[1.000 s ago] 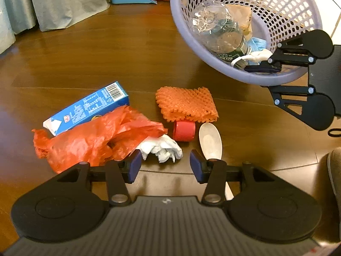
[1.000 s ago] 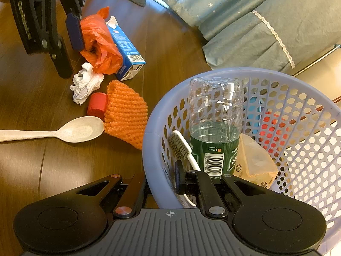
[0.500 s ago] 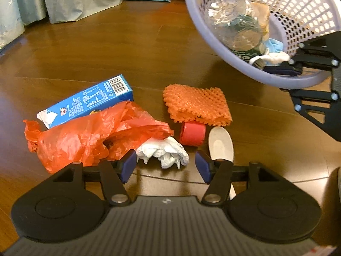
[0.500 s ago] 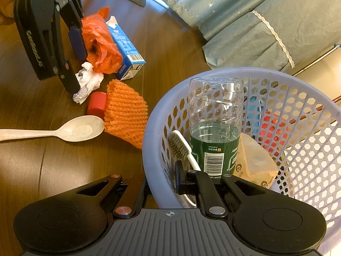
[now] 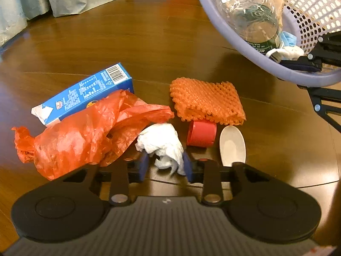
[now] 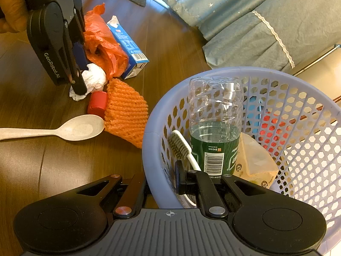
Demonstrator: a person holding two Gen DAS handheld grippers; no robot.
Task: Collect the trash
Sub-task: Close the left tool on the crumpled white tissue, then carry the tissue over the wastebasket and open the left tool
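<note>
Left wrist view: the left gripper (image 5: 164, 166) is low over a wooden floor (image 5: 149, 42), its jaws apart on either side of a crumpled white tissue (image 5: 162, 147), both blue pads close against it; whether they press it cannot be told. Left of the tissue lies a red plastic bag (image 5: 85, 132), partly covering a blue carton (image 5: 85, 93). To the right are a red cap (image 5: 201, 133), an orange foam net (image 5: 206, 100) and a pale spoon (image 5: 232, 145). Upper right, a lavender basket (image 5: 245, 44) is held tilted. Right wrist view: the right gripper (image 6: 164, 179) is clamped on the basket's rim (image 6: 151, 149), one finger inside, one outside. Inside the basket stand a clear bottle (image 6: 215, 128) with a green label, a toothbrush (image 6: 181, 147) and a yellowish wrapper (image 6: 253, 162). The left gripper (image 6: 80, 85), held by a hand (image 6: 10, 10), straddles the tissue (image 6: 93, 77) on the floor.
</note>
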